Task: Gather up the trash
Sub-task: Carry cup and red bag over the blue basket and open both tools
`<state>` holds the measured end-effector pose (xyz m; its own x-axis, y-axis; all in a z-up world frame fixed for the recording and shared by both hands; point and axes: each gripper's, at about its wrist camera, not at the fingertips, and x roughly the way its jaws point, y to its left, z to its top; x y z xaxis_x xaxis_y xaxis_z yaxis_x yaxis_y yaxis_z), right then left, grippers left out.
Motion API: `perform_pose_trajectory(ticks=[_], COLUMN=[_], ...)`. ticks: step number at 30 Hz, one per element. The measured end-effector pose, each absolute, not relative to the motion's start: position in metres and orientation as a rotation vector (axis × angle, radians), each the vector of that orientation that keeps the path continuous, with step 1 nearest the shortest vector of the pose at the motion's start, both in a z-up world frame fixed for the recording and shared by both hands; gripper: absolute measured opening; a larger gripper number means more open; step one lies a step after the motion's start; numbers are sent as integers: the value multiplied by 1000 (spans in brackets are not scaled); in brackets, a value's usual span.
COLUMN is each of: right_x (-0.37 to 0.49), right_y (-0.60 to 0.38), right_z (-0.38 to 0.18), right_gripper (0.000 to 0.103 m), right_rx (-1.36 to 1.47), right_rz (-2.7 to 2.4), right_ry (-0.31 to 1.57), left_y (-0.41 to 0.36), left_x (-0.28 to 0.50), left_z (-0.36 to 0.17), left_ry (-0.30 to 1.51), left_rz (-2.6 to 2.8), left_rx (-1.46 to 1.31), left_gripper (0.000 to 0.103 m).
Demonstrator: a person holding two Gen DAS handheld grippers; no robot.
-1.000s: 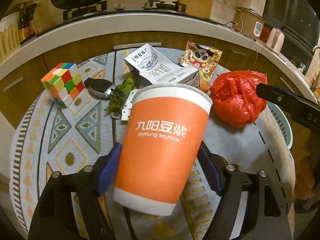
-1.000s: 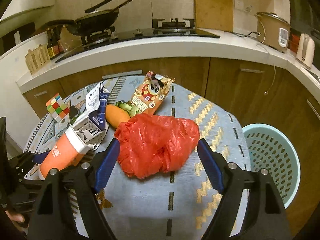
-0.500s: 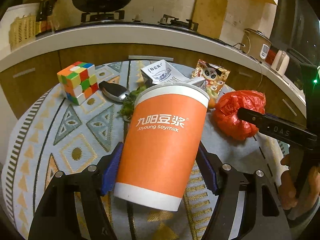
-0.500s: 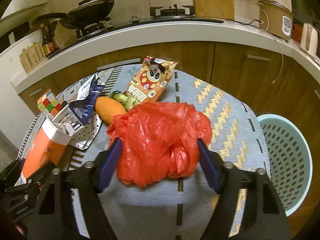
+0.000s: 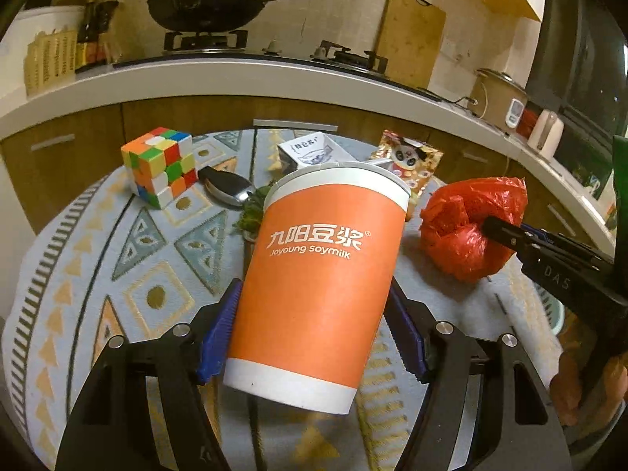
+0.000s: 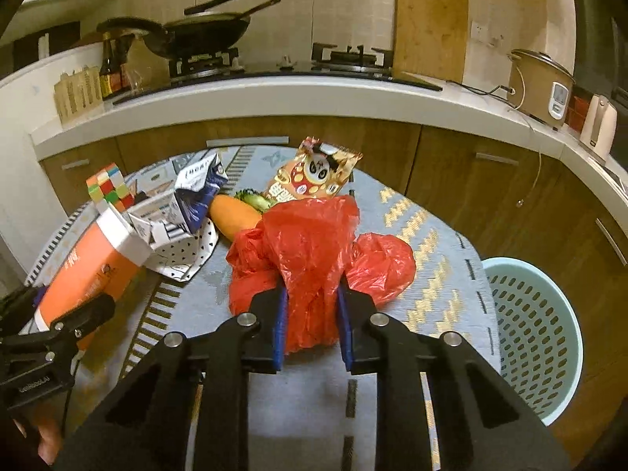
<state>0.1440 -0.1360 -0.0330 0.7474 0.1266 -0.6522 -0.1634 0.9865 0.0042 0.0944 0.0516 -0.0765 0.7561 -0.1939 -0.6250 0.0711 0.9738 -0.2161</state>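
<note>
The table (image 6: 408, 212), covered by a patterned cloth, fills the middle of both views, and a pale green perforated basket (image 6: 530, 329) is seen at lower right beside it. An orange soymilk cup (image 5: 318, 282) is clamped between the blue pads of the left tool (image 5: 314, 329) at frame centre. A red plastic bag (image 6: 314, 255) is pinched at centre by the right tool (image 6: 312, 325), whose jaws have just been closing to a narrow gap. A crushed milk carton (image 6: 188, 204), a panda snack packet (image 6: 314, 174) and a Rubik's cube (image 5: 161, 167) are seen further up.
</note>
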Motion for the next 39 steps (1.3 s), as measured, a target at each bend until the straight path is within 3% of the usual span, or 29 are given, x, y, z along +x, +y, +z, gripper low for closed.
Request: perform_pose_trajectory(ticks=[20, 30, 39], right_x=[87, 72, 80], right_y=[-219, -310, -391], right_z=[46, 50, 3], right_gripper=[18, 18, 19], right_rx=[39, 138, 281], right_rz=[36, -133, -236], right_ry=[517, 511, 651], left_y=[-36, -119, -193], left_x=[90, 115, 143], left_z=[1, 3, -25], left_ry=[584, 616, 709], left_rz=[-313, -418, -515], left_rx=[-119, -34, 22], left_gripper=[67, 67, 68])
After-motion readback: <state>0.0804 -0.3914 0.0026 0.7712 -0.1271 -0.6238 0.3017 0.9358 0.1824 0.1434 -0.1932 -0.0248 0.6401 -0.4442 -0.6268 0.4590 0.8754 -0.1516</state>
